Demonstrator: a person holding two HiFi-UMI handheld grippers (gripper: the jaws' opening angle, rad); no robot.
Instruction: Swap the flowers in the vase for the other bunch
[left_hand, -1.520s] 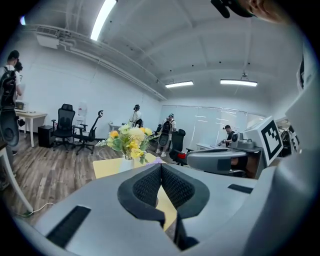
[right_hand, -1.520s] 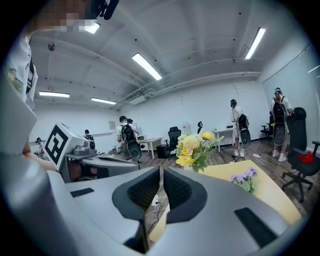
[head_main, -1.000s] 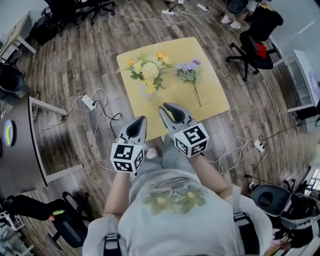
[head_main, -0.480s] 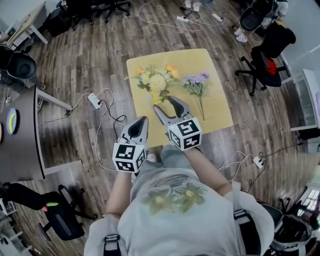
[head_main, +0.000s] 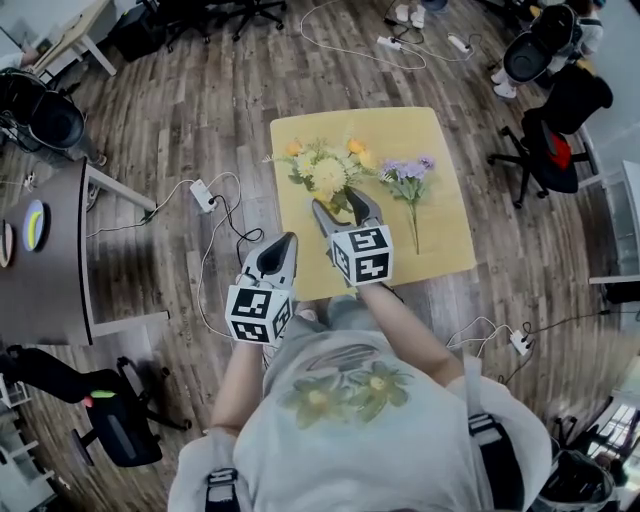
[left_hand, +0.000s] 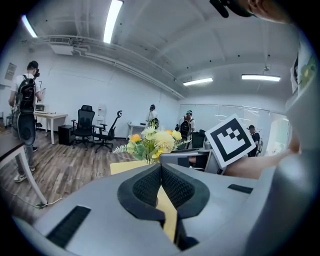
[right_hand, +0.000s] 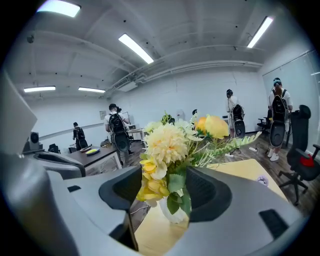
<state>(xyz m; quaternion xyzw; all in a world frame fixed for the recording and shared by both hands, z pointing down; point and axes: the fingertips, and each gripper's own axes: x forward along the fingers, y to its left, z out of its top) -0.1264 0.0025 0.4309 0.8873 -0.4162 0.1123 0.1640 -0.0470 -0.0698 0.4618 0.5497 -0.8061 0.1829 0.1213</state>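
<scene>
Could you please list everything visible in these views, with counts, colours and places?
table: one, yellow, mid-floor.
vase: one, white, on the table's left half.
yellow bunch: one, yellow, cream and orange, in the vase.
purple bunch: one, purple, lying on the table right of the vase.
office chairs: several, black, around the room.
power strips: at least three, white, on the floor.
desk: one, dark, far left.
people: several, with backpacks, in the background.
left gripper: one, grey, shut and empty, by the table's left edge.
right gripper: one, grey, over the table; jaws have just been opening, vase between them, ungripped.
</scene>
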